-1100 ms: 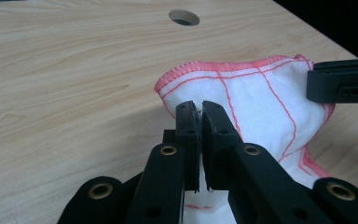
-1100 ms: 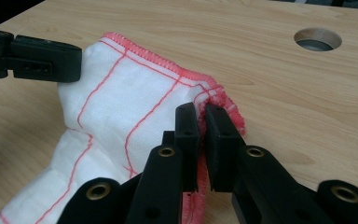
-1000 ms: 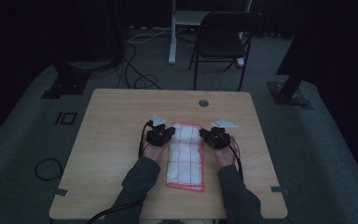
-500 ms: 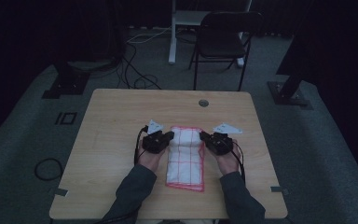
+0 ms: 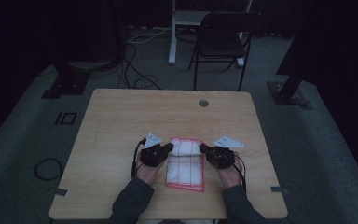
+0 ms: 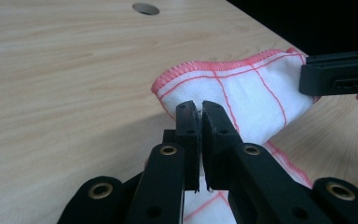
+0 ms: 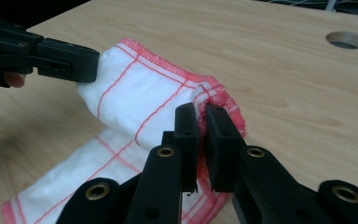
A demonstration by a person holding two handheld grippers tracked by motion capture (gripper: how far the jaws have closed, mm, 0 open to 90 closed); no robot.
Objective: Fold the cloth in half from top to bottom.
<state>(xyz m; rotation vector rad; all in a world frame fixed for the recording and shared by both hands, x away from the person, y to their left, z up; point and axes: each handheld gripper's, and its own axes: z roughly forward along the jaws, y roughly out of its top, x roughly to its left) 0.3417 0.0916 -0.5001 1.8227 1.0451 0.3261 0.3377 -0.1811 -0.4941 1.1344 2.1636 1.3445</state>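
Both grippers, left & right, were clamped on the cloth far corners, lifted toward the person; best to draw both back level w/ near hem, edges matched.

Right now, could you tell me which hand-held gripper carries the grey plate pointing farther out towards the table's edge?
The right hand-held gripper: its plate stretches long towards the right edge, while the left's is shorter.

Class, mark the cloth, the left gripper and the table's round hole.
cloth (image 5: 185,168), high view, flat white middle.
left gripper (image 6: 199,108), left gripper view, between its fingertips.
round hole (image 5: 203,102), high view, its centre.
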